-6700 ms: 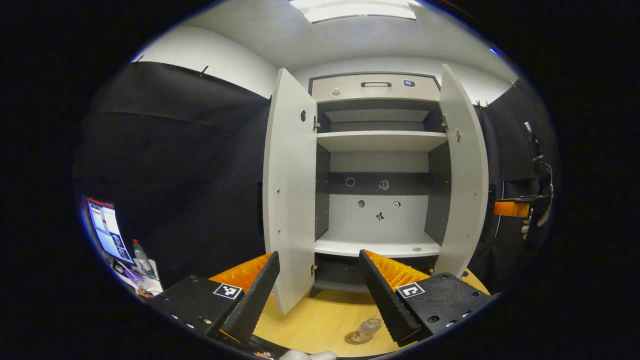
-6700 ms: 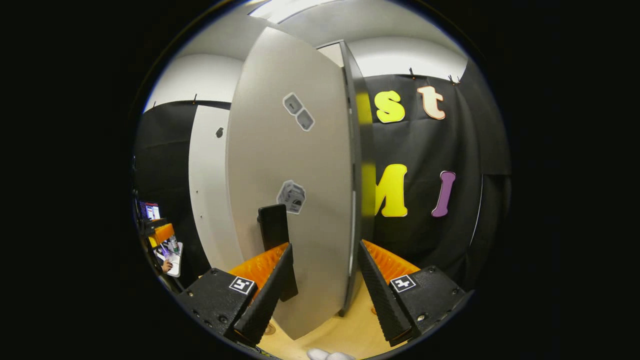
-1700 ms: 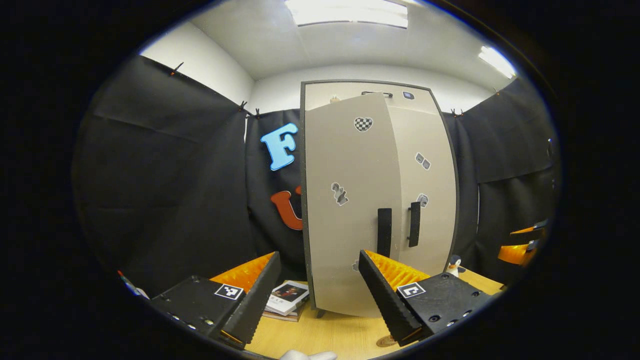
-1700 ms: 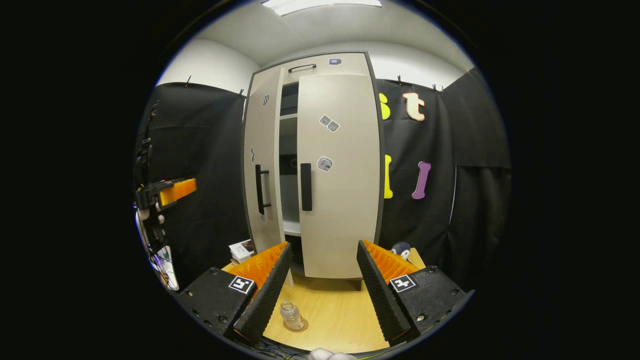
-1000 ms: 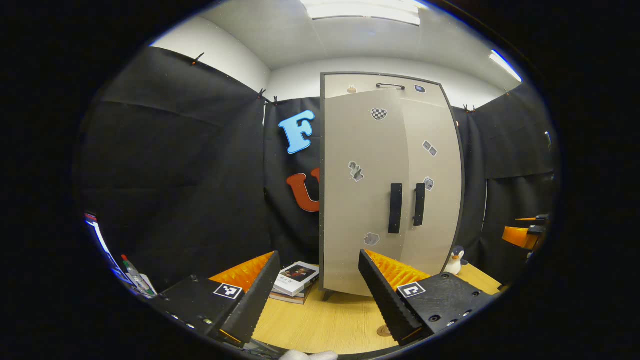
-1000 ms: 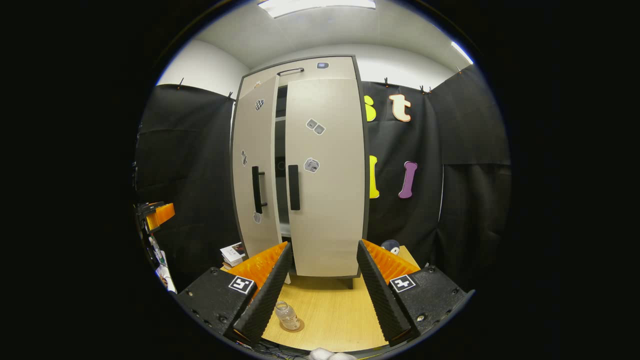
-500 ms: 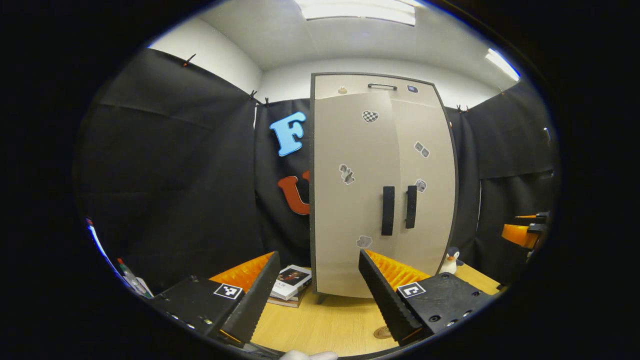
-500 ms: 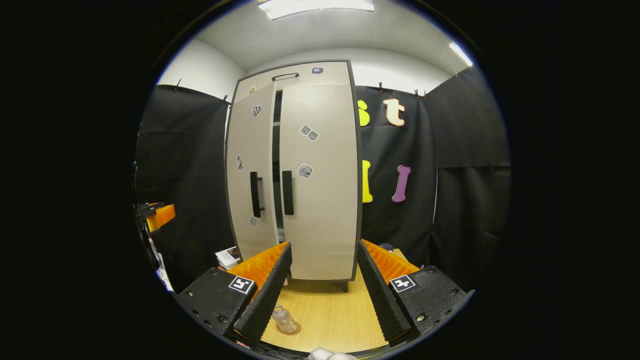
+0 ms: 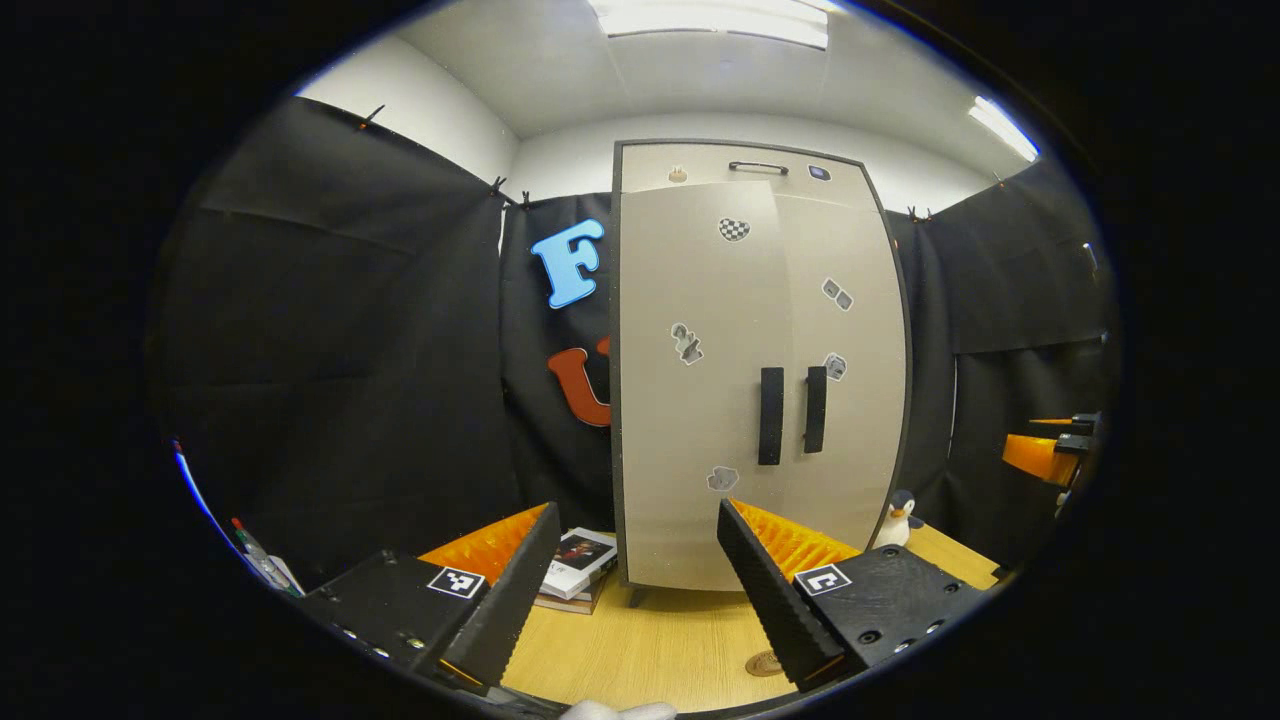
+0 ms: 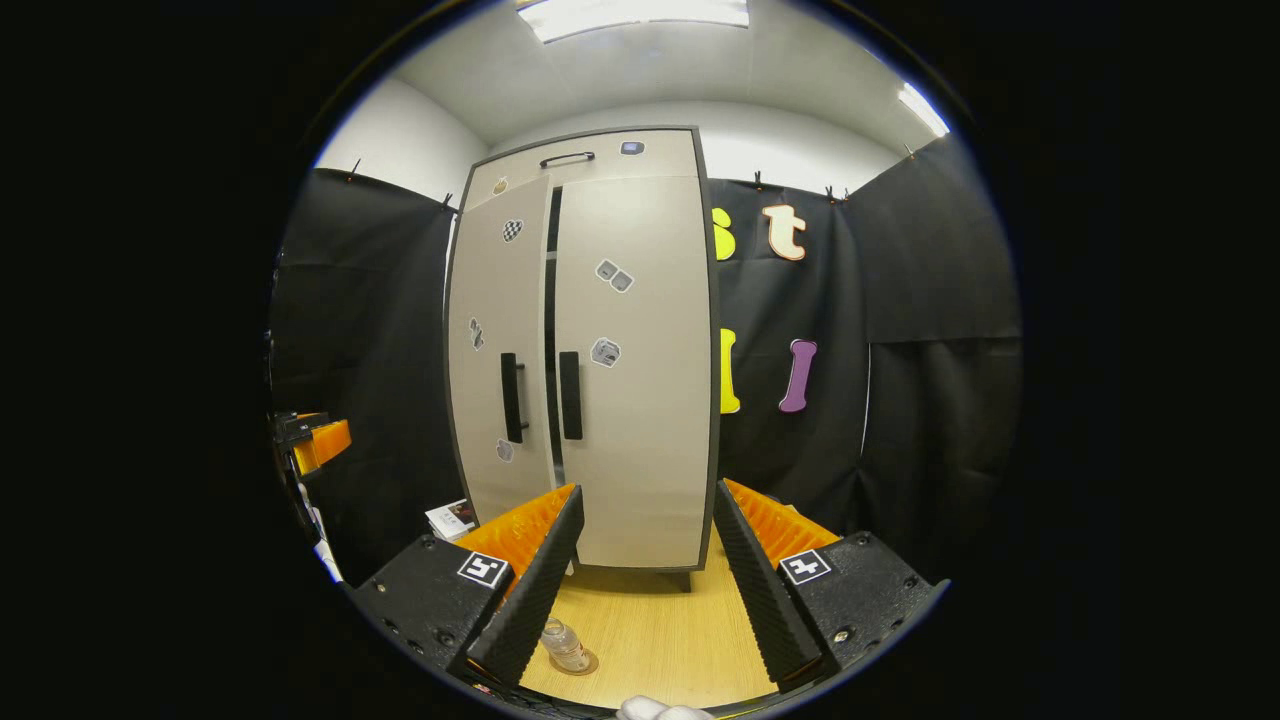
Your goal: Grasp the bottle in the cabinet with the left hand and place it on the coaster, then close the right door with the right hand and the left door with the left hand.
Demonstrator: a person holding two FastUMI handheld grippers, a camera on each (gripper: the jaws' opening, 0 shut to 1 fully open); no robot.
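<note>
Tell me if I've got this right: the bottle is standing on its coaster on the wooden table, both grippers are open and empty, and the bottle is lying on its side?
Not quite. In the right gripper view the bottle stands upright on the coaster, not on its side. The rest holds: it is on the wooden table, and the left gripper and right gripper are both open and empty.

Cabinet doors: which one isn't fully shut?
The left door. In the right gripper view a dark gap runs down its inner edge beside the right door, which sits flush in the cabinet frame.
</note>
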